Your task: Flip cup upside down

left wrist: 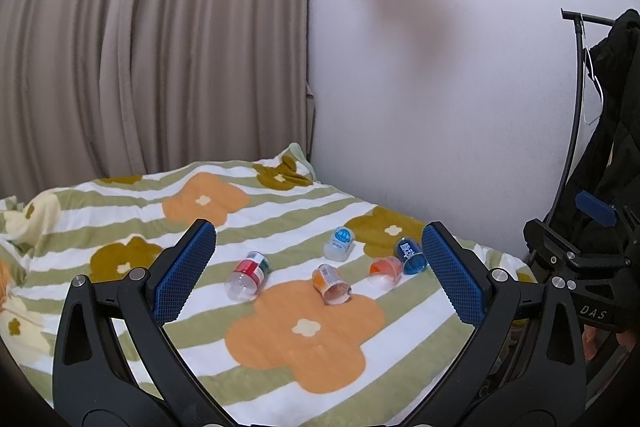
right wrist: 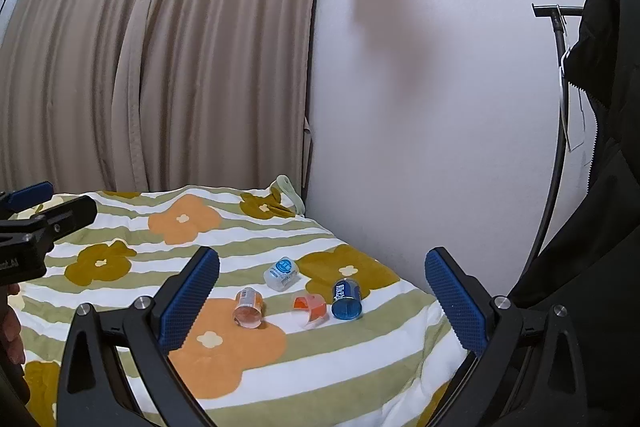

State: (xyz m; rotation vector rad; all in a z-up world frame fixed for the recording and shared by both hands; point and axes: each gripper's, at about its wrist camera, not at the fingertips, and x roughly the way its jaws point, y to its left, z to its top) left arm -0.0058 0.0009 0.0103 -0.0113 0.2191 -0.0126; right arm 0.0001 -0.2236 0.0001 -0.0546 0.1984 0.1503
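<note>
With both our left tool (left wrist: 316,271) and right tool (right wrist: 322,297) spread wide and empty, the cups (left wrist: 332,285) at lower centre lie untouched on the bed (left wrist: 280,367), none yet flipped.

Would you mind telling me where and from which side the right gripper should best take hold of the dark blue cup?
Probably across the side wall of the dark blue cup, from above: it lies on its side on the blanket, open mouth facing the camera. The right gripper is open.
</note>
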